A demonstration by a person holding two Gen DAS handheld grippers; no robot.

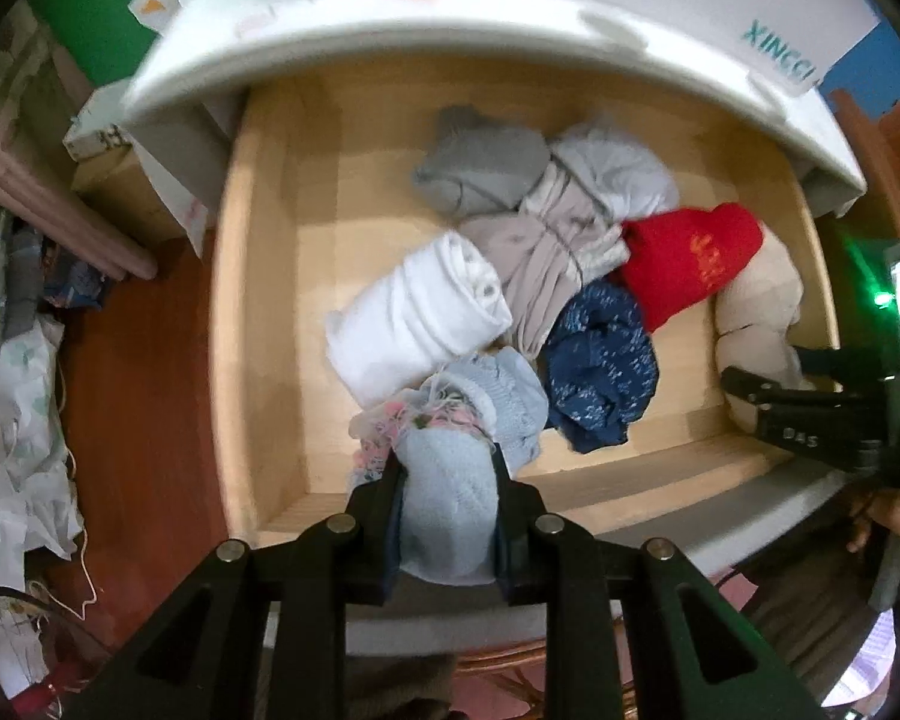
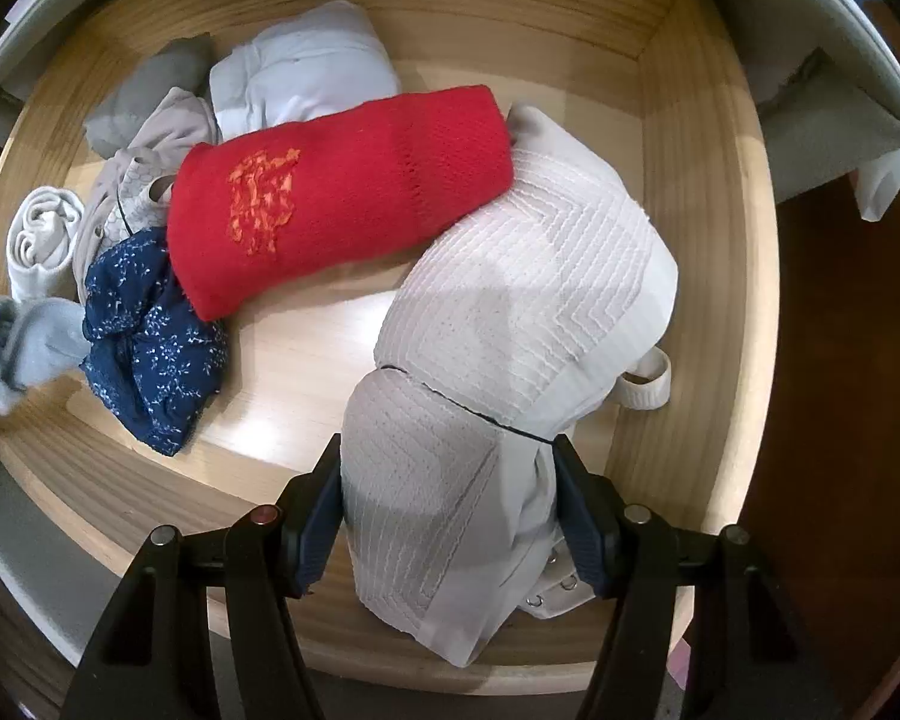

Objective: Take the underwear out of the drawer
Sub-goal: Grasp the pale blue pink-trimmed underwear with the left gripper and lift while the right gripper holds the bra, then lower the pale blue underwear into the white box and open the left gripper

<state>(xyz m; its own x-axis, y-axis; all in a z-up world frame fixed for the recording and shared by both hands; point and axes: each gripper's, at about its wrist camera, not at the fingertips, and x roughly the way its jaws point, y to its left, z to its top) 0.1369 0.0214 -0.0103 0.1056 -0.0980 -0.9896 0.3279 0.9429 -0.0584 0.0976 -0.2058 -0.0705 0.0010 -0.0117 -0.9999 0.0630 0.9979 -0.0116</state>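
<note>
The wooden drawer (image 1: 270,300) stands pulled out and holds several rolled garments. My left gripper (image 1: 447,461) points down over its front edge, shut on a light blue knitted roll (image 1: 450,516) with a pink floral cloth (image 1: 384,426) clinging to it, lifted off the drawer floor. In the right wrist view that blue roll (image 2: 36,342) is a blur at the left. My right gripper (image 2: 447,447) is shut on a cream quilted bundle (image 2: 510,300) tied with a dark band, at the drawer's (image 2: 690,228) right end. The left wrist view shows the right gripper (image 1: 771,369) on that bundle (image 1: 756,306).
A red knitted roll (image 2: 342,192), navy floral cloth (image 2: 150,348), a white roll (image 1: 414,312), grey (image 1: 480,162) and beige (image 1: 540,264) pieces fill the drawer's middle. The white cabinet top (image 1: 510,18) overhangs the back. Cloths and cables lie on the reddish floor (image 1: 138,360) to the left.
</note>
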